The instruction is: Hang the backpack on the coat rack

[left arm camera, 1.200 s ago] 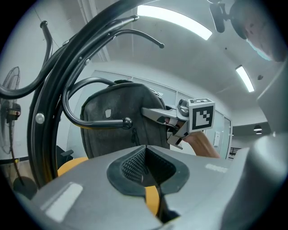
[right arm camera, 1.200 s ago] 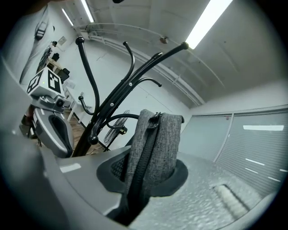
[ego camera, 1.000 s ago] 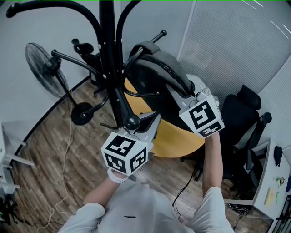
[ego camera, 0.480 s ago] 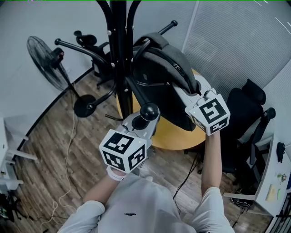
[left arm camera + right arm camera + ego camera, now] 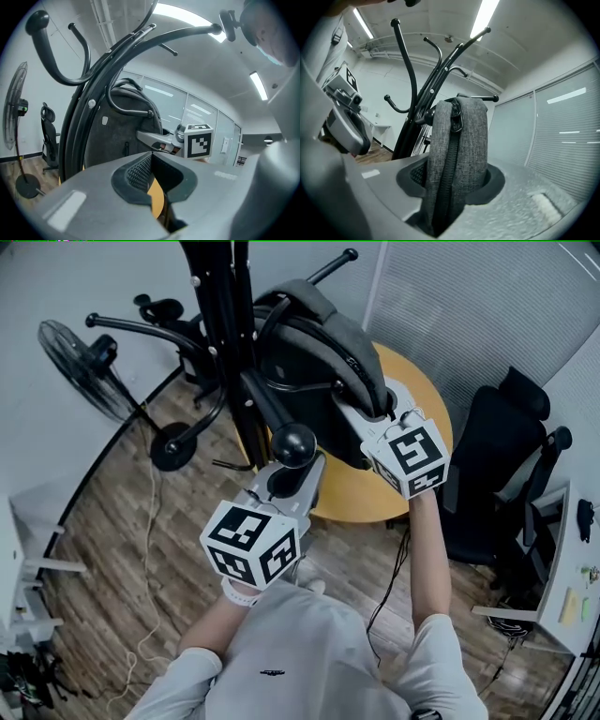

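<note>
Tongs of the right gripper [image 5: 452, 187] have just been opening; the grey woven edge of the backpack [image 5: 457, 140], with its black zipper, is seen between them and is not squeezed; tongs of the left gripper [image 5: 151, 164] are brought together on nothing, near a round black knob [image 5: 293, 442]; the backpack is found against the black tubular coat rack [image 5: 225, 324], above the round yellow worktop [image 5: 422, 399].

Office room.
Shows in black swivel chairs [image 5: 497, 456], a round table [image 5: 417, 395], a white desk [image 5: 553, 568], slatted blinds [image 5: 487, 306], ceiling strip lights [image 5: 485, 14], a standing fan [image 5: 70, 362], a coat rack [image 5: 225, 334].
</note>
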Motion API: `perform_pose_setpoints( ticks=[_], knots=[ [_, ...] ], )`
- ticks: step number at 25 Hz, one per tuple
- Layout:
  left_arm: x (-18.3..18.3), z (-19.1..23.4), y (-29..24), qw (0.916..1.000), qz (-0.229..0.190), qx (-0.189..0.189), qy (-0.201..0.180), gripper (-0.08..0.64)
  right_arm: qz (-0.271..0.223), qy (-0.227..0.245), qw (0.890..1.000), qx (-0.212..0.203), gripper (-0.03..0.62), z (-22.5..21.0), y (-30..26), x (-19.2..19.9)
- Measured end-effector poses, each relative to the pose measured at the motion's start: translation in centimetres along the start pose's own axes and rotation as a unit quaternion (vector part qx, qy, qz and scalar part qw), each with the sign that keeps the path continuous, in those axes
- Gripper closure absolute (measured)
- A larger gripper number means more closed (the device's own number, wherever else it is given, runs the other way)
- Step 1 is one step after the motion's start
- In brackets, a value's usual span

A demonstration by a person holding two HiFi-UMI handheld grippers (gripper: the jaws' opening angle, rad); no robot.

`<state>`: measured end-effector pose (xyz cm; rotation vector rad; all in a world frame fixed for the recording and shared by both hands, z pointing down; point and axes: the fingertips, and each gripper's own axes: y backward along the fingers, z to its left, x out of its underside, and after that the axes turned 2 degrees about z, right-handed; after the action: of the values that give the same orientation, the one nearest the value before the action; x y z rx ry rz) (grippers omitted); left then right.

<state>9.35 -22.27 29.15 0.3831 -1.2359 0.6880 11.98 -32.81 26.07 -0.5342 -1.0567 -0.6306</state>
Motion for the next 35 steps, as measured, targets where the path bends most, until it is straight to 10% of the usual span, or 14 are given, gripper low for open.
perform_pose_setpoints(
  ticks=[12,35],
  knots=[
    [0.8,0.2,-1.0,0.9999,0.005,-0.001,0.016,0.541,0.027,0.021,0.996,0.084,0.305,-0.3,1.8,1.4],
    [4.4,0.7,-2.1,0.9999,0.004,-0.004,0.016,0.541,-0.045,-0.132,0.977,0.163,0.285,2.3,12.1,2.6]
  ],
)
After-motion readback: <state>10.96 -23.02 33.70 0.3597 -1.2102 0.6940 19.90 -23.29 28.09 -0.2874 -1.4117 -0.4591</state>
